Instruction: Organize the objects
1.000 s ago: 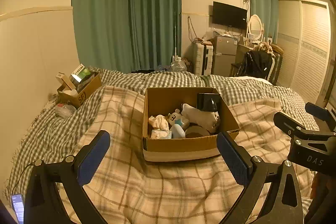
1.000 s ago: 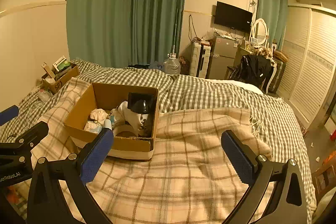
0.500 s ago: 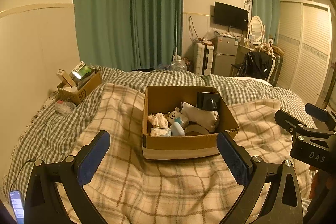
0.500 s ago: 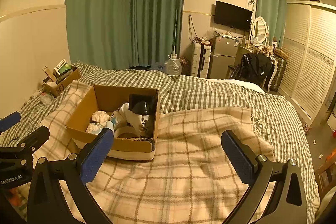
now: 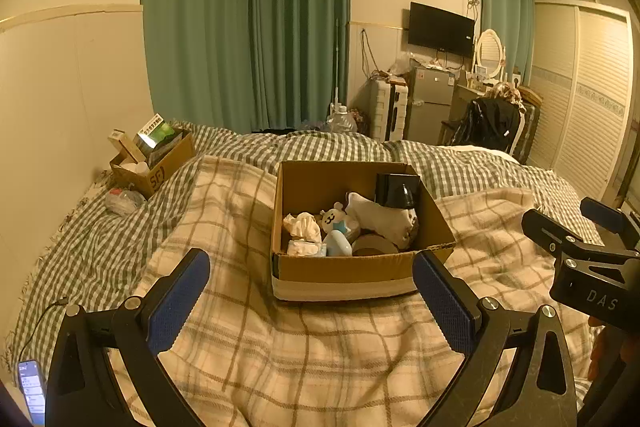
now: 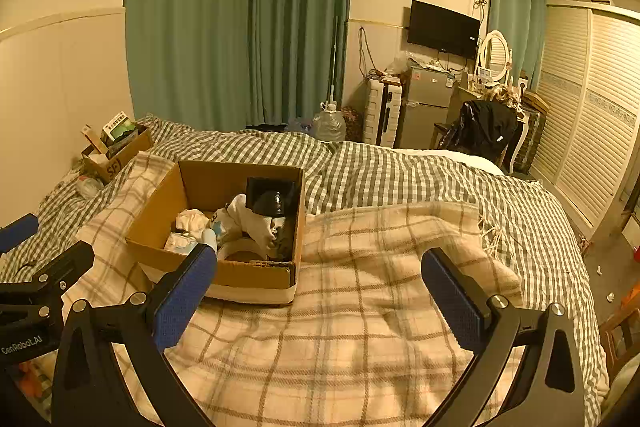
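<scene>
An open cardboard box [image 5: 344, 273] sits on the plaid blanket on the bed. It holds a black box [image 5: 396, 189], a white plush toy [image 5: 380, 217], crumpled tissue [image 5: 302, 225], a small bear figure [image 5: 334, 217] and a tape roll [image 5: 374, 245]. The box also shows in the right wrist view [image 6: 240, 273], left of centre. My left gripper [image 5: 312, 301] is open and empty, just in front of the box. My right gripper [image 6: 320, 291] is open and empty over the blanket, right of the box; it also shows in the left wrist view [image 5: 588, 227].
A second small cardboard box [image 5: 154, 163] with packets stands at the far left by the wall, a plastic bag [image 5: 122, 201] beside it. A phone [image 5: 32, 389] lies at the near left edge. Green curtains, fridge, chair and wardrobe stand beyond the bed.
Both grippers have drawn back and risen slightly, so the box looks a little farther away. Both stay open and empty. The box contents have not moved.
</scene>
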A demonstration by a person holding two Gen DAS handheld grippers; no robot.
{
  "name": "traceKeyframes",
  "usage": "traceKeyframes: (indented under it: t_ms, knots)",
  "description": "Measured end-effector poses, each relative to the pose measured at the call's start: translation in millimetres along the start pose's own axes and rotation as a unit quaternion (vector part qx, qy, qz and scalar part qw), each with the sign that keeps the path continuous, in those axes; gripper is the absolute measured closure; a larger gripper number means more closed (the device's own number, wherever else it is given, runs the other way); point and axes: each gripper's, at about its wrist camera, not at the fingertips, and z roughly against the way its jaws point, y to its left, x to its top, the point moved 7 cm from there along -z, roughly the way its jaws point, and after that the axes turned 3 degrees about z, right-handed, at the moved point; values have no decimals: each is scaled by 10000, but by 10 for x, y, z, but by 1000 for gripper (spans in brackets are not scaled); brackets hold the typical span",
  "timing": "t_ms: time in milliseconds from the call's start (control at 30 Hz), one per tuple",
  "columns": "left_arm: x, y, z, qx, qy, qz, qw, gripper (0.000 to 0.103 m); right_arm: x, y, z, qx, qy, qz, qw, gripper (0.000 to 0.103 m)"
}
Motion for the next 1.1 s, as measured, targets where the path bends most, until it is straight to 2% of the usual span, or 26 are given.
traceKeyframes:
  t_ms: [1100]
  knots:
    - [-25, 16, -20, 25, 45, -133, 9999, 0, -44, 16, -49, -47, 79, -8, 10000, 0]
